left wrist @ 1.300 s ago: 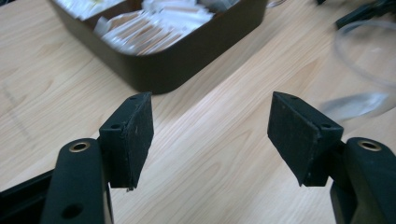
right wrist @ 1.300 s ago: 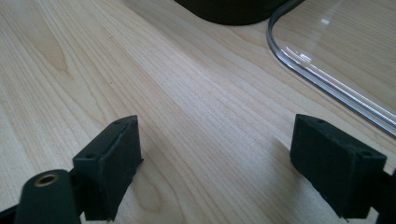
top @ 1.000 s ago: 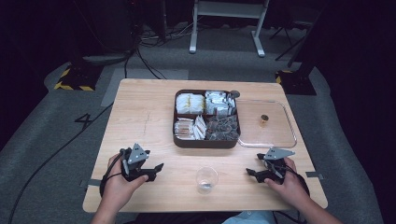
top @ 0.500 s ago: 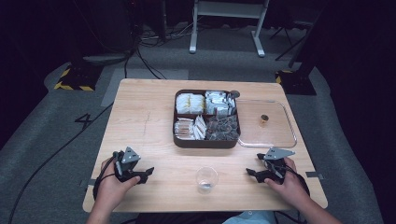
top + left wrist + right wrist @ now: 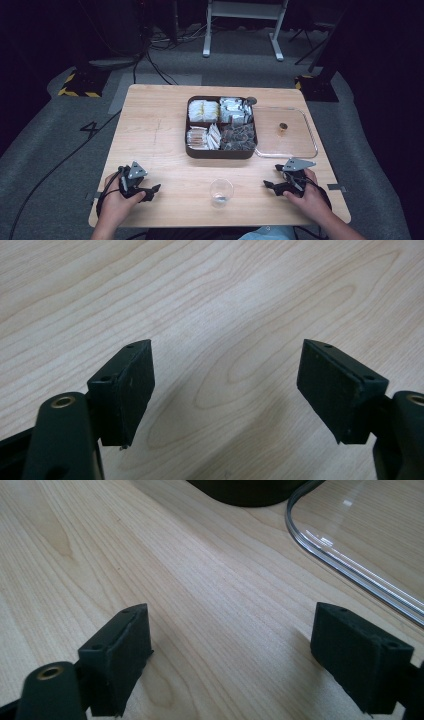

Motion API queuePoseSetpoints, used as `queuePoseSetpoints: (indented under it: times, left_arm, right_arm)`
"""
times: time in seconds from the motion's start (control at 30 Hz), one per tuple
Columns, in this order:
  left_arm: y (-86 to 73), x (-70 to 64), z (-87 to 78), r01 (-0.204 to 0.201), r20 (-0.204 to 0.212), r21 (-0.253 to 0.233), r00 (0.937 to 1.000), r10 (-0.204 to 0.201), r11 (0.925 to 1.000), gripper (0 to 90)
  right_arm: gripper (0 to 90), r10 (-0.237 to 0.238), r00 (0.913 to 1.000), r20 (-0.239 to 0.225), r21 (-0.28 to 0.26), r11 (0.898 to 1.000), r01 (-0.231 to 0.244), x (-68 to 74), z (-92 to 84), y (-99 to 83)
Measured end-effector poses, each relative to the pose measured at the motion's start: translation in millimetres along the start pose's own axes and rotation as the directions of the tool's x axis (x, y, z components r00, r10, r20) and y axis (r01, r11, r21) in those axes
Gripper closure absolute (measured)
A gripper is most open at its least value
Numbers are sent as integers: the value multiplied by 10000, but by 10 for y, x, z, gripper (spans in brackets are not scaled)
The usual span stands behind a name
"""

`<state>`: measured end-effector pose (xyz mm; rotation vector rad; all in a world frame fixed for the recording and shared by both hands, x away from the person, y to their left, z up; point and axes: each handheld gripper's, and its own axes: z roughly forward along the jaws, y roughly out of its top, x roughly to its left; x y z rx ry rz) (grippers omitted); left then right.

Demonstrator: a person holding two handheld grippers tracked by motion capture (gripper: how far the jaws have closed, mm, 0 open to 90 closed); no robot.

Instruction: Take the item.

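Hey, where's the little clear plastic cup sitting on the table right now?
In the high view, the clear cup stands near the table's front edge, about midway between the left gripper and right gripper, in front of the dark compartment tray.

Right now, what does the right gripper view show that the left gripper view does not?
The right gripper view adds the curved edge of the clear lid and a dark corner of the compartment box at the top. The left gripper view adds nothing of its own beyond bare wood. Both share the wooden table and two black jaws standing wide apart with nothing between them.
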<state>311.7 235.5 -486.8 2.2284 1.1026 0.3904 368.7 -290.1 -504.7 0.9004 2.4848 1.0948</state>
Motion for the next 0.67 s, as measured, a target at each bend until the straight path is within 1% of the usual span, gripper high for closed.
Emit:
queuePoseSetpoints:
  times: [0.03, 0.07, 0.1, 0.17, 0.2, 0.27, 0.33, 0.4, 0.43, 0.47, 0.5, 0.57, 0.67]
  left_arm:
    - [-19, 3, 6, -34, -38, 106, 10000, 35, 9999, 230]
    - [-19, 3, 6, -34, -38, 106, 10000, 35, 9999, 225]
    - [-30, 14, 13, -164, -101, 184, 9998, 166, 9997, 225]
    - [-46, 15, 28, -258, -206, 299, 9994, 265, 9992, 221]
    - [-55, 17, 38, -247, -220, 349, 9994, 255, 9991, 216]
    - [-68, 25, 54, -117, -173, 223, 9998, 121, 9997, 189]
    - [-83, 36, 68, 119, -126, 119, 9999, -118, 9999, 171]
    - [-107, 40, 90, 249, -3, -162, 9997, -249, 9996, 146]
    - [-122, 58, 104, 38, 44, -381, 10000, -36, 9993, 138]
    - [-133, 62, 112, -41, -18, -500, 10000, 40, 9987, 123]
    - [-140, 54, 118, 77, 0, -558, 10000, -77, 9984, 113]
    - [-142, 47, 115, 118, -102, -567, 9999, -124, 9983, 112]
    - [-144, 31, 116, 293, -198, -563, 9993, -304, 9980, 105]
  right_arm:
    - [165, 12, 10000, -7, 7, 10000, -12, 1, 0, 0]
    - [165, 12, 10000, -7, 7, 10000, -12, 1, 0, 0]
    - [165, 13, 10000, -7, 8, 10000, -13, 1, 0, 0]
    - [165, -1, 10000, -1, -2, 10000, 1, 0, 0, 0]
    - [165, 12, 10000, -7, 7, 10000, -12, 1, 0, 0]
    - [165, 0, 10000, -1, -2, 10000, 0, 0, 0, 0]
    - [165, 1, 10000, -3, -3, 10000, -1, 0, 0, 0]
    - [165, 13, 10000, -7, 4, 10000, -13, 1, 0, 0]
    - [165, -1, 10000, -1, -2, 10000, 1, 0, 0, 0]
    - [165, -1, 10000, 0, -2, 10000, 1, 0, 0, 0]
    - [165, 10, 10000, -8, 5, 10000, -10, 1, 0, 0]
    - [165, 15, 10000, -7, 7, 10000, -15, 1, 0, 0]
    - [165, 14, 10000, -8, 6, 10000, -14, 1, 0, 0]
